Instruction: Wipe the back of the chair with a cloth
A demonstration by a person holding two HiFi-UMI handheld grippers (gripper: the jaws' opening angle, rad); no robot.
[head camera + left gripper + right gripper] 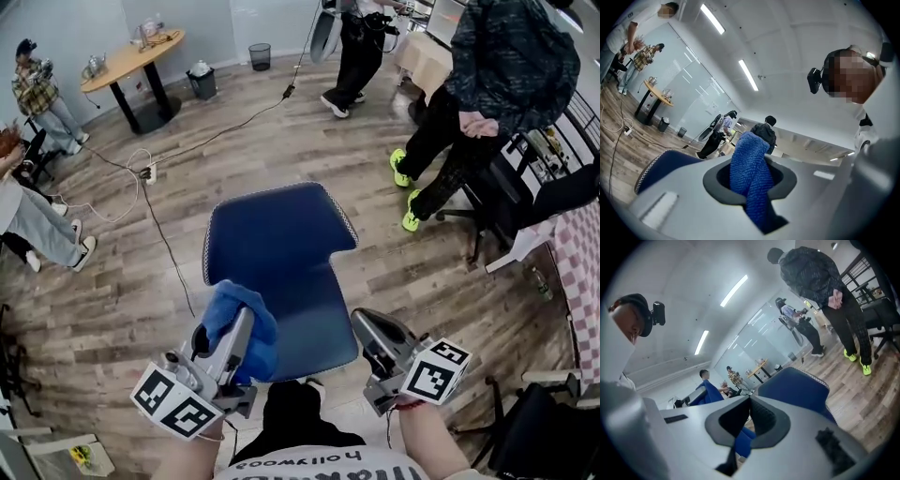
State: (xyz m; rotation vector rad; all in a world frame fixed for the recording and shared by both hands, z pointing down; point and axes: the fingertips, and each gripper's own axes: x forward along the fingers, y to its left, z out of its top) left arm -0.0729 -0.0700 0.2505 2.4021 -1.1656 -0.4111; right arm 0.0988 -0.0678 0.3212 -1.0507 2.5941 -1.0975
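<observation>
Two grippers are held low in the head view, with the chair [281,244] ahead of them and between them.

1. Left gripper [242,323]: the fingers [712,187] are clamped on a blue cloth [232,300]. In the left gripper view the cloth stands up between them and hangs out past the tips.
2. Cloth position: the bunched cloth lies at the near left edge of the chair shell. It overlaps that edge in the head view, but contact cannot be confirmed.
3. Chair: the blue shell has a white stitched rim. Its long axis runs from the person's feet straight away across the wooden floor [122,281]. The near, steeply foreshortened part is judged to be the back, so the surface to be wiped lies forward and to the right of the cloth.
4. Right gripper [367,323]: the fingers [764,420] are together with nothing between them. It is just beside the near right edge of the shell.

The left gripper carries the cloth and is the one placed to begin the wipe, which appears not yet under way.
</observation>
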